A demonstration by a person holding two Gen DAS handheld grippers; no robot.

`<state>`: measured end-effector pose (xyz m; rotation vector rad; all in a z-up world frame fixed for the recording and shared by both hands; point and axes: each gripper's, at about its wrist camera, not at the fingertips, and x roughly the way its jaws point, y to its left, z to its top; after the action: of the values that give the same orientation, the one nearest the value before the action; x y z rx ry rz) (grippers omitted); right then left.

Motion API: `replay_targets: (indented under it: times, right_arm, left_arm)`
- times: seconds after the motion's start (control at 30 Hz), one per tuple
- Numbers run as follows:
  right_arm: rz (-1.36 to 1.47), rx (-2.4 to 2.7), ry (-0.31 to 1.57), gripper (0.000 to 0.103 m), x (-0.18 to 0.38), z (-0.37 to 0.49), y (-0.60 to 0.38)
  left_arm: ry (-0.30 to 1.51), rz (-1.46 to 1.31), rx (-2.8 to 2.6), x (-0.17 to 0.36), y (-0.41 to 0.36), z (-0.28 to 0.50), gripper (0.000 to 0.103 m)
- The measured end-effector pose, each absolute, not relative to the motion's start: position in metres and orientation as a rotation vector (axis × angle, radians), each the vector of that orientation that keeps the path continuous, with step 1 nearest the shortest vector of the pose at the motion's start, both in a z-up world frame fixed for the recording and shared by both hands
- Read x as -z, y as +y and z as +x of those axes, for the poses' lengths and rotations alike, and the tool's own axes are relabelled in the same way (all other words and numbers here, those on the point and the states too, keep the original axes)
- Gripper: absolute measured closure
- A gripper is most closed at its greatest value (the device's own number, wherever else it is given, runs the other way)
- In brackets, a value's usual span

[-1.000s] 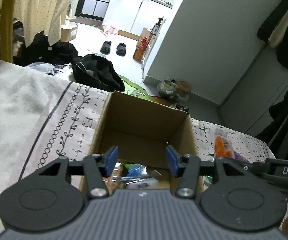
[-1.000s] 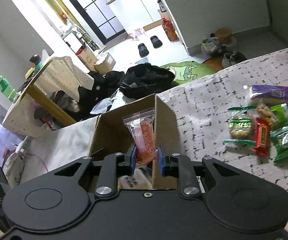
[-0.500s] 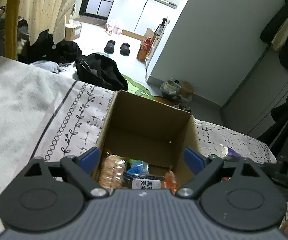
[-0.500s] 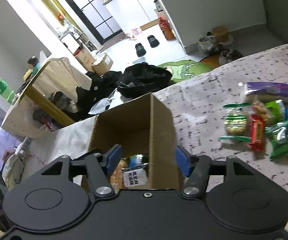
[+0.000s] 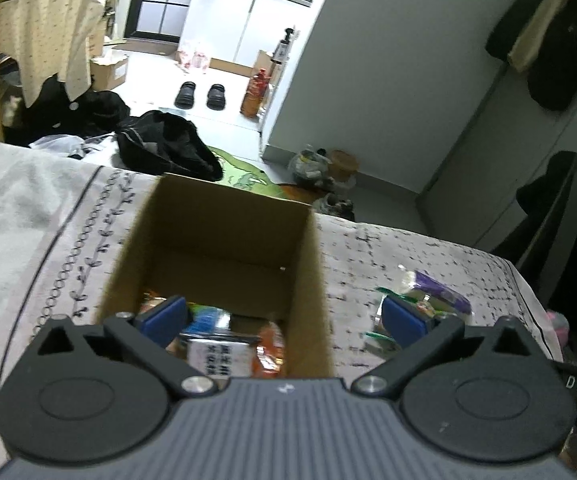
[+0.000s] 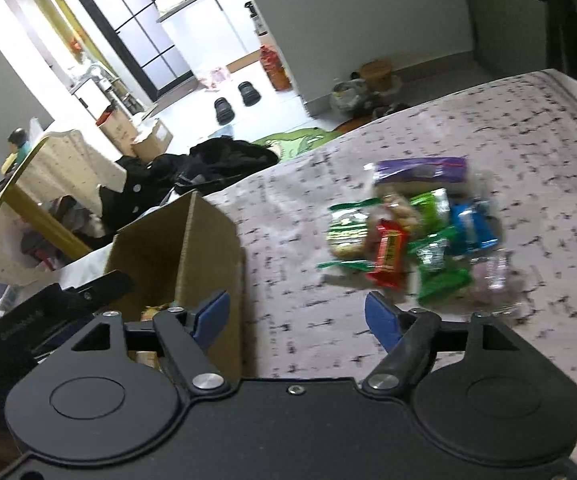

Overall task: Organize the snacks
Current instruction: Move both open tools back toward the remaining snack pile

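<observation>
The left gripper [image 5: 282, 316] is held with its jaws spread wide and empty above the near rim of the cardboard box [image 5: 224, 240], which stands on the patterned bedspread [image 5: 408, 256]. Several wrapped snacks are seen inside the box at its near end, among them an orange packet [image 5: 268, 350] and a white-labelled pack [image 5: 216, 356]. The right gripper [image 6: 296, 316] is also parted and empty, held over the bedspread just beside the box's right wall [image 6: 212, 256]. A loose pile of snacks [image 6: 408, 236] is spread further toward the bedspread's far right edge; it is blurred, so single packets are hard to tell apart.
</observation>
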<state>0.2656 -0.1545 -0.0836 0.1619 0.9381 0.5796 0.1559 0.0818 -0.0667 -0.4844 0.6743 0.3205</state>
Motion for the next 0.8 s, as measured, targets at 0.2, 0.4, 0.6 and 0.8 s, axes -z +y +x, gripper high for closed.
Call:
replay_targets:
  times: [0.2, 0.4, 0.6, 0.8]
  right_arm:
    - [0.147, -0.558, 0.893, 0.008, 0.079, 0.265, -0.175]
    - [0.153, -0.522, 0.873, 0.0, 0.078, 0.269, -0.196]
    - [0.111, -0.442, 0.841, 0.0, 0.081, 0.275, -0.215]
    - [0.117, -0.41, 0.842, 0.0, 0.083, 0.284, -0.23]
  left_arm:
    - [0.677, -0.462, -0.267, 0.064, 0.058, 0.169, 0.0]
    - [0.668, -0.428, -0.221, 0.062, 0.035, 0.181, 0.0]
    - [0.681, -0.381, -0.175, 0.062, 0.015, 0.194, 0.0]
    - [0.721, -0.341, -0.162, 0.068, -0.004, 0.21, 0.0]
